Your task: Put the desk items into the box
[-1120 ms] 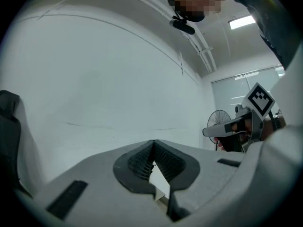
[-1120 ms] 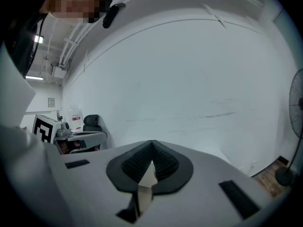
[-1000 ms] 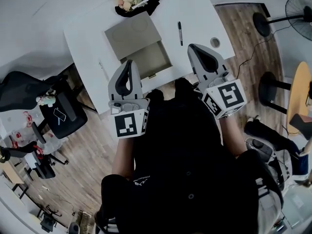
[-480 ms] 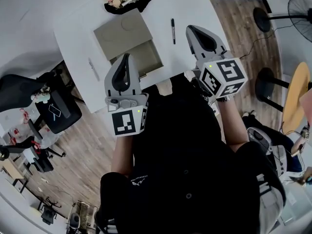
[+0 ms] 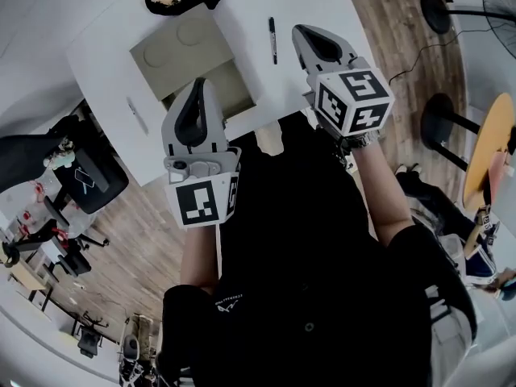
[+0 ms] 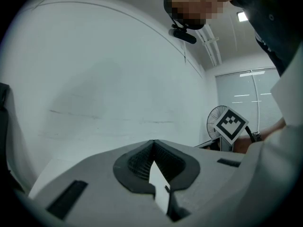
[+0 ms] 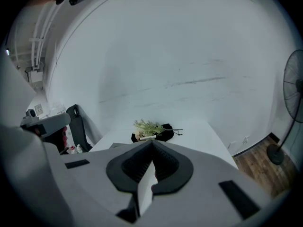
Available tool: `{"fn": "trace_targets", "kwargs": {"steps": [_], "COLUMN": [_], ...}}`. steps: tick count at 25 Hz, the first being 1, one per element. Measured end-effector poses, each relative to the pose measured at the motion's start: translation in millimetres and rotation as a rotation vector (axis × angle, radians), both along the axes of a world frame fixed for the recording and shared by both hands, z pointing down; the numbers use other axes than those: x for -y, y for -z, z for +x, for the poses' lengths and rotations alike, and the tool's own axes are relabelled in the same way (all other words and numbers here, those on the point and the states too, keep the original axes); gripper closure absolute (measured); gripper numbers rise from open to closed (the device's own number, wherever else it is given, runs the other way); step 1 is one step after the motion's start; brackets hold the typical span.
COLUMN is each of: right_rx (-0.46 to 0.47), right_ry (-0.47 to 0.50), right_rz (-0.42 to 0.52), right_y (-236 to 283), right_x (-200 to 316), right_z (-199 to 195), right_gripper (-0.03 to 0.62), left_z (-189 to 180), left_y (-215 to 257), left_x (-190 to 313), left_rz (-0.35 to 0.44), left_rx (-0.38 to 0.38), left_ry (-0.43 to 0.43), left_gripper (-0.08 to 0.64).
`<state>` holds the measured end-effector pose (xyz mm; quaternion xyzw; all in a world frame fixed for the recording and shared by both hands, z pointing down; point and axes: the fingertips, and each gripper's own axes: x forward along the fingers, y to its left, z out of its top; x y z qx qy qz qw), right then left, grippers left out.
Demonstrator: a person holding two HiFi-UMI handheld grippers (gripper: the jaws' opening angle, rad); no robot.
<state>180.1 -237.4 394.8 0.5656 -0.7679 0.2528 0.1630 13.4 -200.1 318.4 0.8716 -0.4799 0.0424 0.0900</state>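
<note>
The box [image 5: 187,55] sits open on the white desk [image 5: 250,6], and I can see nothing in it. The left hand-held gripper [image 5: 199,89] has come up over the box's near edge. Its jaws are pressed together and hold nothing. Next is the pen [image 5: 272,40], lying on the desk just right of the box. The right hand-held gripper [image 5: 310,34] has moved up close beside the pen, and it is closed tight and empty too. So the packing has not started yet. The pen looks like the first thing to pick up.
</note>
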Motion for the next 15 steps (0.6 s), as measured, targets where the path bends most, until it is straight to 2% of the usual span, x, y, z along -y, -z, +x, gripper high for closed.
{"fn": "trace_targets", "kwargs": {"steps": [11,15], "right_rx": [-0.009,-0.026], "right_ry": [0.018,0.031], "right_rz": [-0.216,-0.279], "right_y": [-106,-140], "right_x": [14,16], "right_z": [11,9], "right_gripper": [0.592,0.574], "left_z": [21,23], "left_y": [-28,-40], "left_x": [30,38], "left_rz": [-0.052,-0.07], "left_rx": [0.007,0.01], "left_ry": [0.028,0.036], "left_gripper": [0.552,0.552]}}
